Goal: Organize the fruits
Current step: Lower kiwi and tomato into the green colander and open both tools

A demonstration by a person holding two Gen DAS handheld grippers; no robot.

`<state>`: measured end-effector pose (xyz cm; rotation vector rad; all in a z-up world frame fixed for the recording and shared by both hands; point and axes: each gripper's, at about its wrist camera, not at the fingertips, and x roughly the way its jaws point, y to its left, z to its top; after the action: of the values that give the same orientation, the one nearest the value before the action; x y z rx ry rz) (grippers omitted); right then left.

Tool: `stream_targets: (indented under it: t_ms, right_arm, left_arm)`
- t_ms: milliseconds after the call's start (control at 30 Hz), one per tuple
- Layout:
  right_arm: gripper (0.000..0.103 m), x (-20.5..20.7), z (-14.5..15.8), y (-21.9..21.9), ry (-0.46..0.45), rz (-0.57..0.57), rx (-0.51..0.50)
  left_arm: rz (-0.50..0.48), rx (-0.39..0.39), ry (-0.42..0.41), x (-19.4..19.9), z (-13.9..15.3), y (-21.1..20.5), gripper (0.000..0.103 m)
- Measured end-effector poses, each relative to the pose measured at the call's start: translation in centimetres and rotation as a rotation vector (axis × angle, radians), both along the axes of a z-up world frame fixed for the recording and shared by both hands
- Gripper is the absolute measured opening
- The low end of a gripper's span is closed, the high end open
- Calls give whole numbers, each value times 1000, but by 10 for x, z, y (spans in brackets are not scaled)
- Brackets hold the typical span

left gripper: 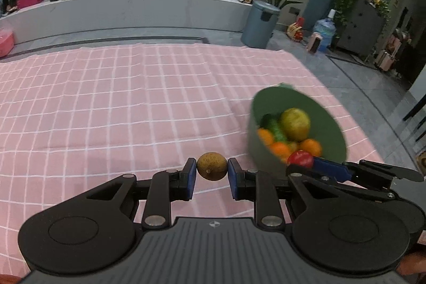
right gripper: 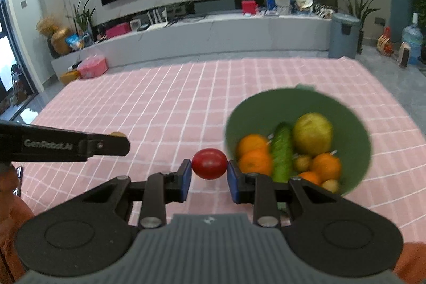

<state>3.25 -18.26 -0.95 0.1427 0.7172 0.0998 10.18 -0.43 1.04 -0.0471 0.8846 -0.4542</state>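
Observation:
My left gripper [left gripper: 212,171] is shut on a small brown-yellow round fruit [left gripper: 212,166], held above the pink checked cloth [left gripper: 106,111]. My right gripper [right gripper: 209,169] is shut on a red tomato-like fruit [right gripper: 209,163], just left of the green bowl [right gripper: 354,121]. The bowl holds several oranges [right gripper: 254,161], a green cucumber [right gripper: 281,151], a large yellow-green fruit [right gripper: 312,133] and small brown fruits. In the left wrist view the bowl [left gripper: 330,119] is at the right, with the right gripper's red fruit [left gripper: 300,159] at its near rim.
The left gripper's arm [right gripper: 61,144] crosses the left of the right wrist view. The cloth's far edge meets grey floor. A grey bin [left gripper: 261,24] and a long low TV counter [left gripper: 133,9] stand beyond.

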Motion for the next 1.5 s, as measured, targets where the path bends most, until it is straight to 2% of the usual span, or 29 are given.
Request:
stream_targets:
  t_ms: [200, 533, 800, 933, 1200, 1500]
  right_arm:
    - [25, -13, 20, -41, -20, -43, -29]
    - [25, -10, 23, -106, 14, -77, -91]
    - [25, 23, 10, -109, 95, 58, -124]
    - [25, 47, -1, -106, 169, 133, -155]
    - [25, 72, -18, -107, 247, 238, -276]
    - [25, 78, -20, -115, 252, 290, -332]
  left_arm:
    - [-59, -47, 29, 6, 10, -28, 28]
    - [-204, 24, -1, 21, -3, -93, 28]
    - [-308, 115, 4, 39, -32, -129, 28]
    - [-366, 121, 17, 47, -42, -142, 28]
    - [-459, 129, 42, 60, -58, -170, 28]
    - [-469, 157, 81, 66, -81, -185, 29]
